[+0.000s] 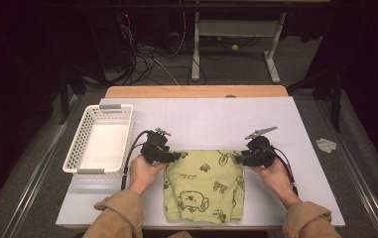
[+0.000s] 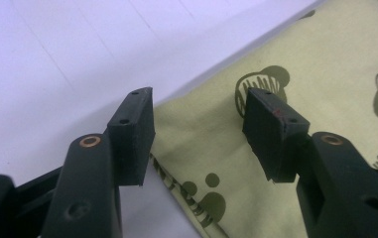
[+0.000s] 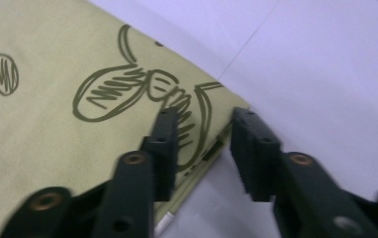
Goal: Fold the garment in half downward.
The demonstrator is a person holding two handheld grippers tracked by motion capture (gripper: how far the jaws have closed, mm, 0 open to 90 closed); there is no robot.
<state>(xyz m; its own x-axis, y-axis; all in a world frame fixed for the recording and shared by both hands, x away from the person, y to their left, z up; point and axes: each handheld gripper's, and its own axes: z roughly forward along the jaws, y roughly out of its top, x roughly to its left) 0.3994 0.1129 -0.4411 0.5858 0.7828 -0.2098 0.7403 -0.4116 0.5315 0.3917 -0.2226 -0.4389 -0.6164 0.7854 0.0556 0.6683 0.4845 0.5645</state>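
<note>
Lying flat near the front edge of the white bench (image 1: 276, 114), a folded yellow-green garment (image 1: 204, 184) with dark cartoon prints sits between the person's two hands. Left tool (image 2: 199, 136) at the garment's upper left corner, jaws spread wide: one jaw over bare bench just off the cloth edge, the other above the printed fabric, nothing pinched. Right tool (image 3: 204, 148) at the upper right corner, jaws also apart, a narrower gap; one jaw over a bow-like print, the other over the bench beside the folded edge, straddling it. Cannot tell whether either tool touches the cloth. In the high view, left hand (image 1: 144, 171) and right hand (image 1: 275, 174) hold the tools, tan sleeves below. White slotted basket (image 1: 72, 161) stands on the bench's left side, well apart from the garment
</note>
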